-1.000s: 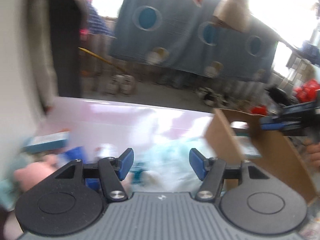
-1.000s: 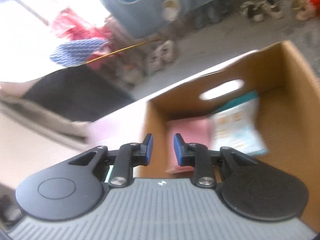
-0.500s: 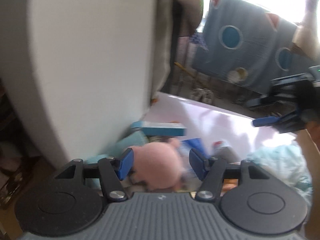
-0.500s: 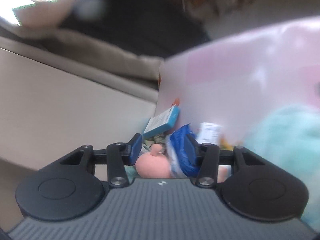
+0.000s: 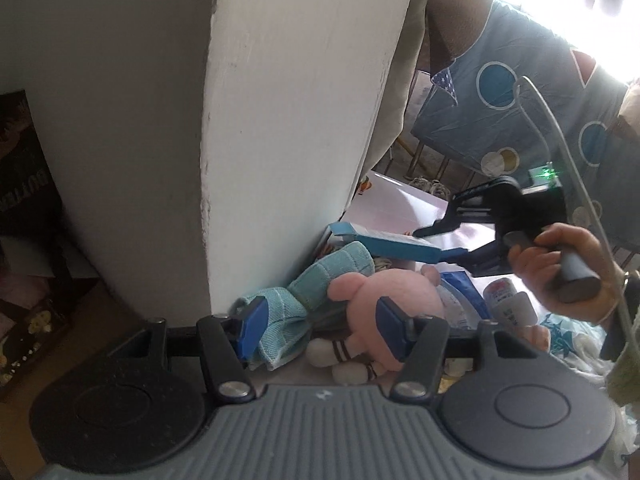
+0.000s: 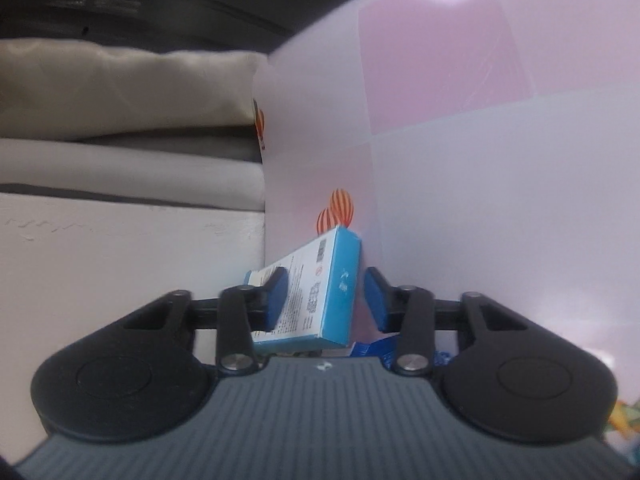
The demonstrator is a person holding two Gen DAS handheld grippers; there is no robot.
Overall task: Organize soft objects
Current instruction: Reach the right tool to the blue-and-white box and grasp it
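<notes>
In the left wrist view, a pink plush toy (image 5: 384, 296) lies beside a light blue knitted cloth (image 5: 320, 280) at the foot of a white pillar. My left gripper (image 5: 320, 330) is open, its pads on either side of the cloth and the toy. A blue and white carton (image 5: 388, 242) lies just behind them. My right gripper (image 5: 444, 240) reaches in from the right around that carton. In the right wrist view the right gripper (image 6: 326, 298) is open, with the carton (image 6: 320, 292) between its pads and a gap on the right side.
A white pillar (image 5: 280, 120) stands close on the left. A pink and white mat (image 6: 500, 160) covers the surface. A blue packet (image 5: 464, 292), a small white bottle (image 5: 508, 300) and a pale turquoise cloth (image 5: 572, 340) lie to the right.
Both grippers have swung left from the cardboard box to the pile by the pillar. The left closed in on the plush toy. The right opened wider and moved around the carton.
</notes>
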